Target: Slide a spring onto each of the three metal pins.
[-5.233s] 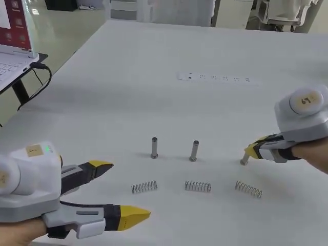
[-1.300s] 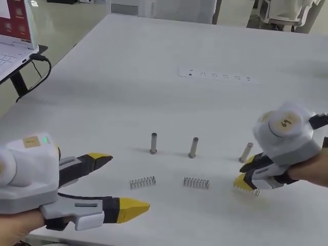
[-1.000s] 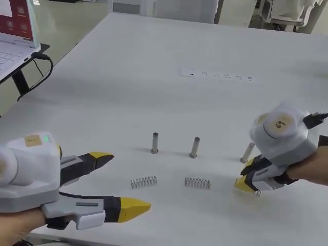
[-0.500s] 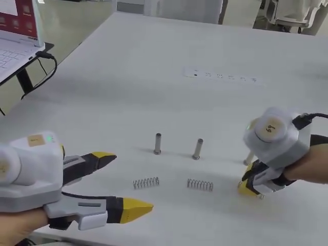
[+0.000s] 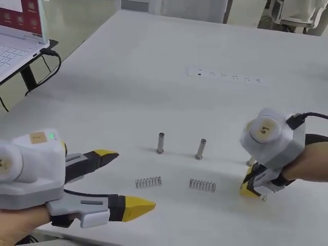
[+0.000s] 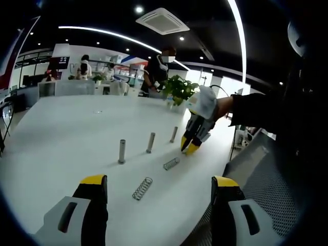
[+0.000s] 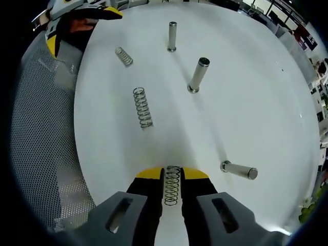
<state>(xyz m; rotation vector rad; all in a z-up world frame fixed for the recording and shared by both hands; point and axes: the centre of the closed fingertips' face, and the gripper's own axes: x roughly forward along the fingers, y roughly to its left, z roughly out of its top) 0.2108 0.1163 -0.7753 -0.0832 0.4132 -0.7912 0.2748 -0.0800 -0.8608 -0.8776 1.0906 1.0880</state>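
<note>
Two steel pins stand upright mid-table, and the third pin peeks out behind my right gripper. That gripper points down at the table and is shut on the right-hand spring, which lies between its yellow tips next to the third pin. Two more springs lie flat in front of the other pins. My left gripper hovers open and empty at the near left, with the springs ahead of it.
A flush power strip sits farther back on the white table. A laptop and a black cable are off the table's left edge. Grey mesh lies beyond the near edge. People stand in the background.
My right gripper came away from the right pin, dropped to the right-hand spring and shut on it. The left gripper kept its place and stayed open.
</note>
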